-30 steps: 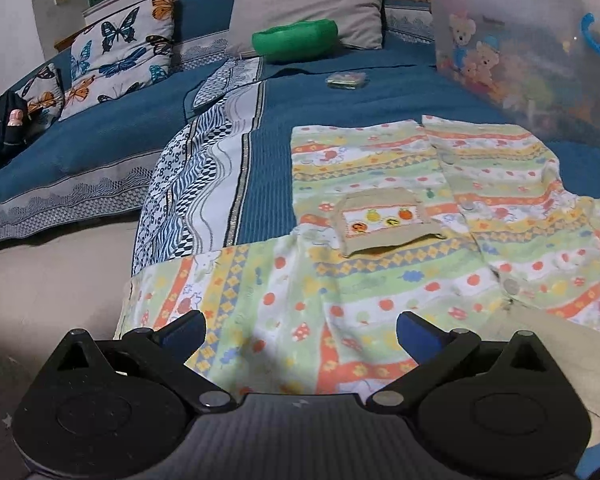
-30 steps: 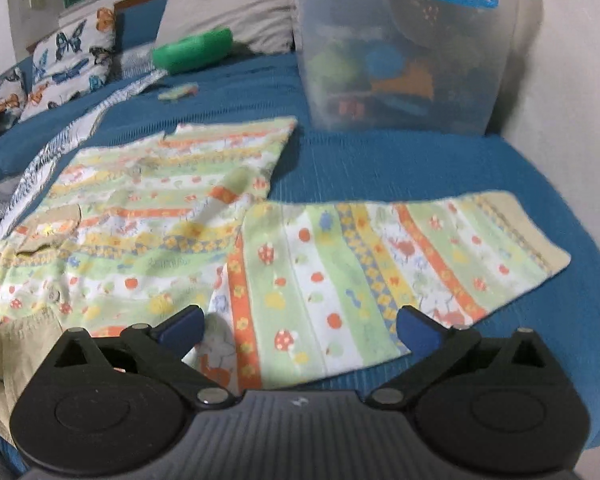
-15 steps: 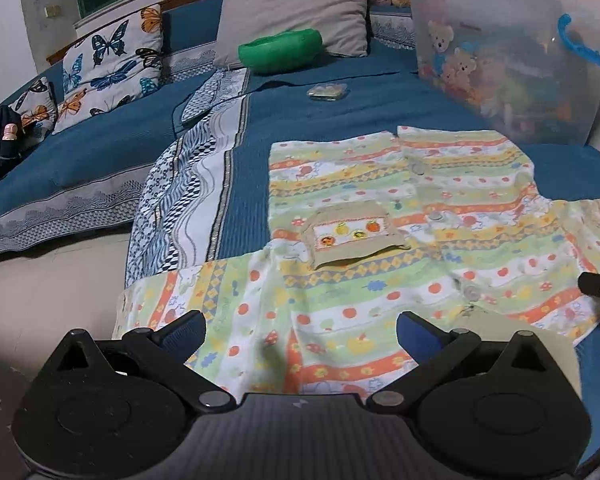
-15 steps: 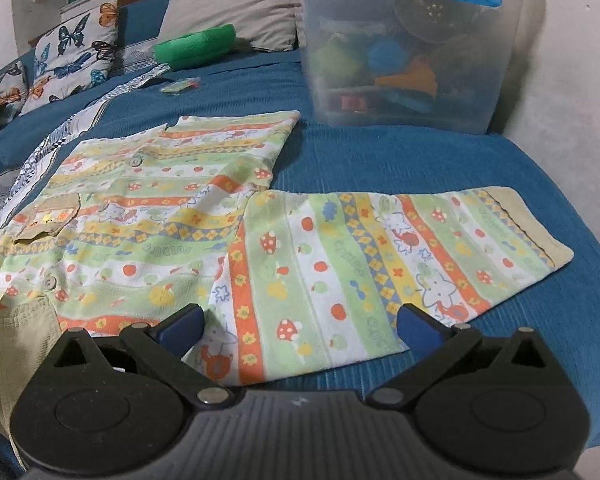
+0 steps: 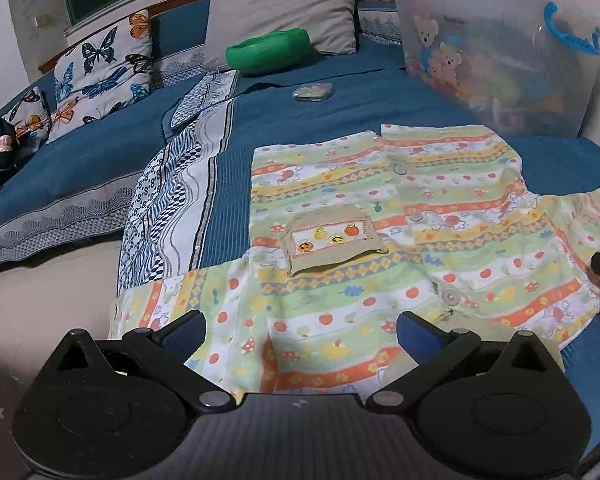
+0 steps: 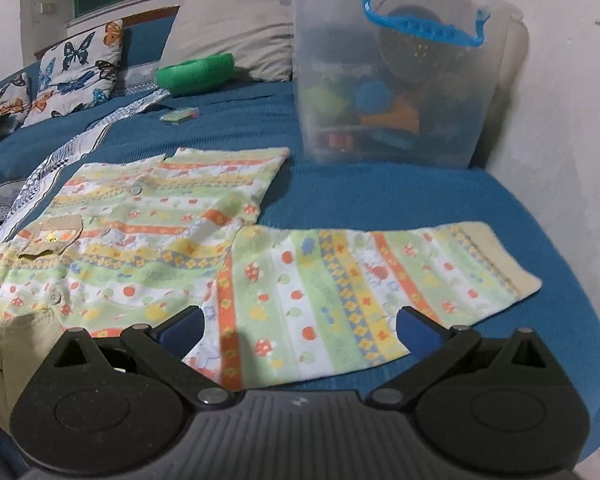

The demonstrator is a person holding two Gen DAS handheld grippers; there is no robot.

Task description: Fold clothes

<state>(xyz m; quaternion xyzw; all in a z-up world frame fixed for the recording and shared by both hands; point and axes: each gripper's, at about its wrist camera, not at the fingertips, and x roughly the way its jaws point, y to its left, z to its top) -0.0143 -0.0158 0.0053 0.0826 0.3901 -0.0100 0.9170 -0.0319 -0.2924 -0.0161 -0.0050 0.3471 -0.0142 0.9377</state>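
Lying flat and face-up on the blue bed (image 5: 312, 128), the patterned shirt (image 5: 380, 248) has both sleeves spread, well short of the clear toy bin (image 6: 396, 80). Left claw (image 5: 300, 330) and right claw (image 6: 300, 330) hover released over its sleeves; pinch each cuff cleanly, then fold inward over the pocket (image 5: 332, 240)

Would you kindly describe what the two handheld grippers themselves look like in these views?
Both look alike. The left gripper and right gripper each have a ribbed dark grey body, two round black discs topped by triangular cut-outs, black linkage arms with silver pivot pins, and blue pads on the fingertips. A small pale mark sits at the body's centre. No cables, hands or sleeves show.
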